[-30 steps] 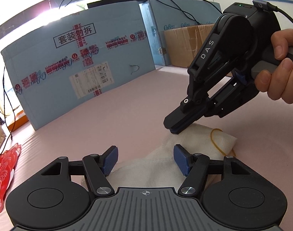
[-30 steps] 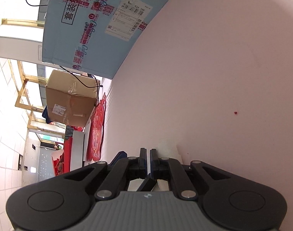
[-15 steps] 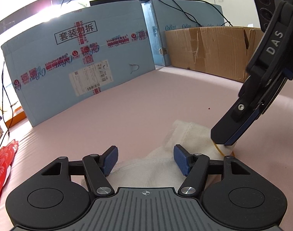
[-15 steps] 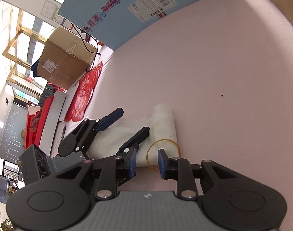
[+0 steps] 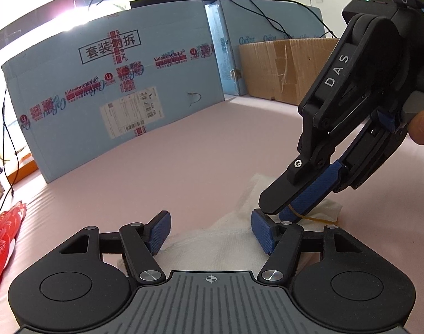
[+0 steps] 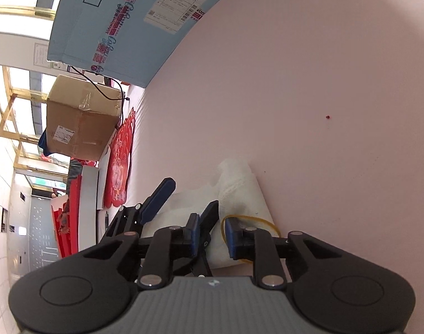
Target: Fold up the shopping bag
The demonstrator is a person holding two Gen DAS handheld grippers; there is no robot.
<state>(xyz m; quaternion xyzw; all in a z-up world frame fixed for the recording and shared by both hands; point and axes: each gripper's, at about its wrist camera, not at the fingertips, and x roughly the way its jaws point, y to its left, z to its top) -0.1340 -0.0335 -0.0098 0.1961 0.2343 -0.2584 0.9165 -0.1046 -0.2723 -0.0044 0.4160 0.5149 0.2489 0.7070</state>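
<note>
A: At 6 o'clock in the left wrist view, the left gripper [image 5: 210, 229] is spread wide over the shopping bag [image 5: 212, 247] — grasping nothing. Risk?

B: Bag is loose, so nothing pins the folds; a tug could spring it open. At 3 o'clock the right gripper [image 5: 278, 214] has its pads parted around the rubber band [image 5: 317, 218] — not clenched. If it closes off-centre, my guess is the band slips or drags cloth.

A: Bag's look?

B: White, soft, crumpled into a thick bundle lying flat on the pink table [image 5: 212, 153]. In the right wrist view it [image 6: 239, 192] sits at 6 o'clock, band on top.
</note>
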